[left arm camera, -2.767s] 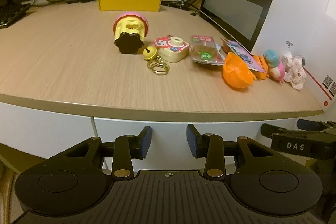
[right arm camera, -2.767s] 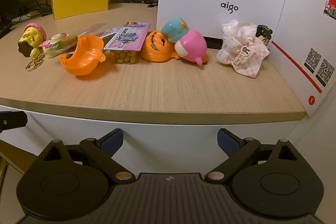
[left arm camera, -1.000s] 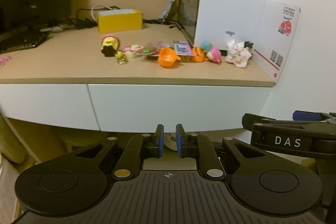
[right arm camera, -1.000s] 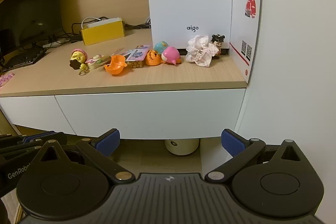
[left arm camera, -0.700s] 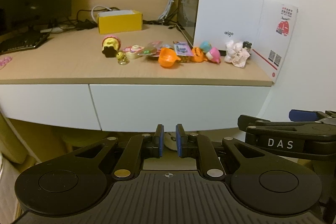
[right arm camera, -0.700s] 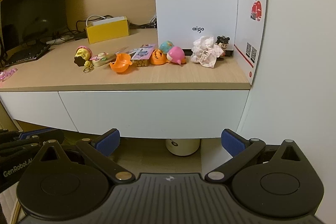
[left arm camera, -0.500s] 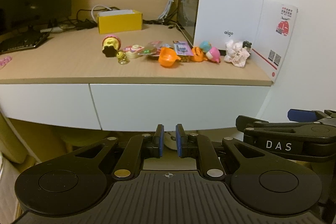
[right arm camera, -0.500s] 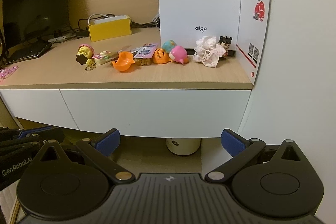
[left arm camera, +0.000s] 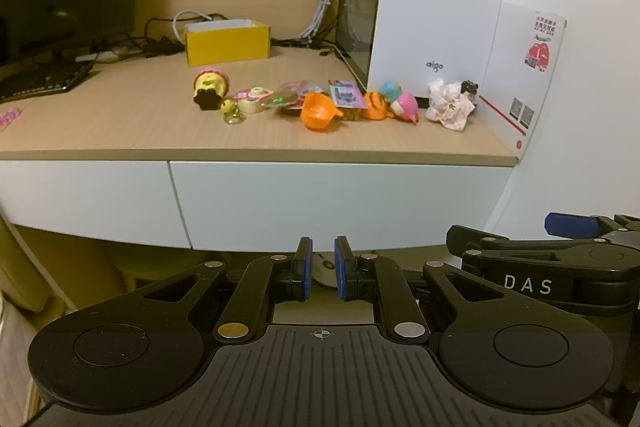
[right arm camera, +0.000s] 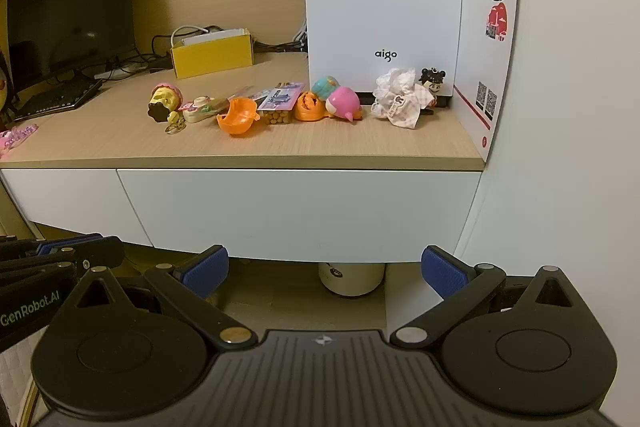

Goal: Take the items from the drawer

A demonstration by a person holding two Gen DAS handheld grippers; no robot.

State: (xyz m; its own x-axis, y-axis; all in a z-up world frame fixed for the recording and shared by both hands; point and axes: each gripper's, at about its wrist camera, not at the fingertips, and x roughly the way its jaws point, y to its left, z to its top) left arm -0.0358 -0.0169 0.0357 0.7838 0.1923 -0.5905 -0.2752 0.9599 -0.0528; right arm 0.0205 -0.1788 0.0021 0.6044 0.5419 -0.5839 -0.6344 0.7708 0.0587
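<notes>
- The left gripper (left arm camera: 320, 269), close over the wooden desktop (left arm camera: 120, 123) 2.8 s ago, has pulled well back and now hangs below the closed white drawer front (left arm camera: 336, 203).
- Its blue-padded jaws, parted then, have narrowed to a slim gap with nothing between them.
- The right gripper (right arm camera: 324, 269) has backed away from the desk edge as well; its jaws are spread as wide as before.
- In the last second both views drifted only slightly.

closed drawer front (right arm camera: 296, 211), toy row (right arm camera: 280, 107) crowding desktop (right arm camera: 120, 143), bare near edge
</notes>
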